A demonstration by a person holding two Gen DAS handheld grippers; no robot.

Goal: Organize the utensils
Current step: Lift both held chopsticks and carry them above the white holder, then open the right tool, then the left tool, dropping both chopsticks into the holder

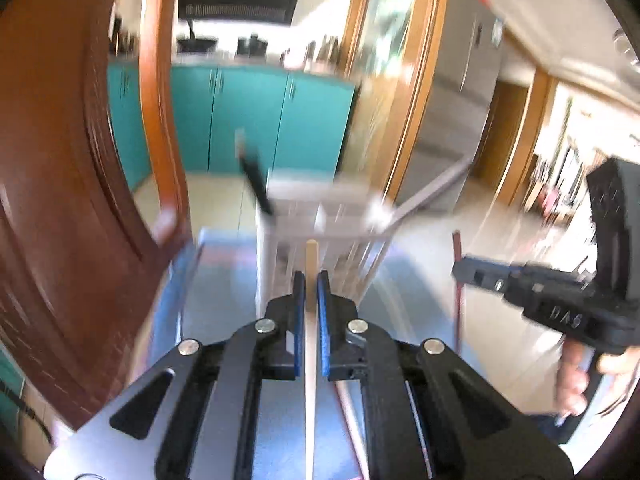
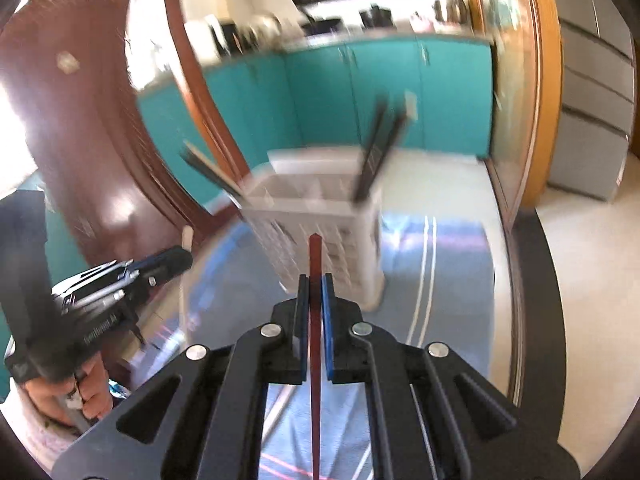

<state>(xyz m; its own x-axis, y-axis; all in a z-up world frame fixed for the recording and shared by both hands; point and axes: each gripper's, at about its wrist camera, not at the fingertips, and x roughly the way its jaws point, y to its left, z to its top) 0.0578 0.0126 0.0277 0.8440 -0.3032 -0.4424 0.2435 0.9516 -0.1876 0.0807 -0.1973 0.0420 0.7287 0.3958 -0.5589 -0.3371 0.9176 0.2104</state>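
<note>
The white caddy (image 2: 320,216) stands on the blue table (image 2: 440,264), dark utensils already leaning in its compartments. The left tongs (image 1: 311,292) are clamped on a pale wooden stick (image 1: 311,264), the right tongs (image 2: 316,296) on a red chopstick (image 2: 315,256). Bring each tip-down over a free compartment, steady, before releasing.

Black claw (image 1: 311,292), blue pads (image 1: 322,312)

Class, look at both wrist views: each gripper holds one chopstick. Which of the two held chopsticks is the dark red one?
The dark red chopstick is the one clamped in the right gripper. The left gripper holds a pale wooden chopstick instead.
</note>
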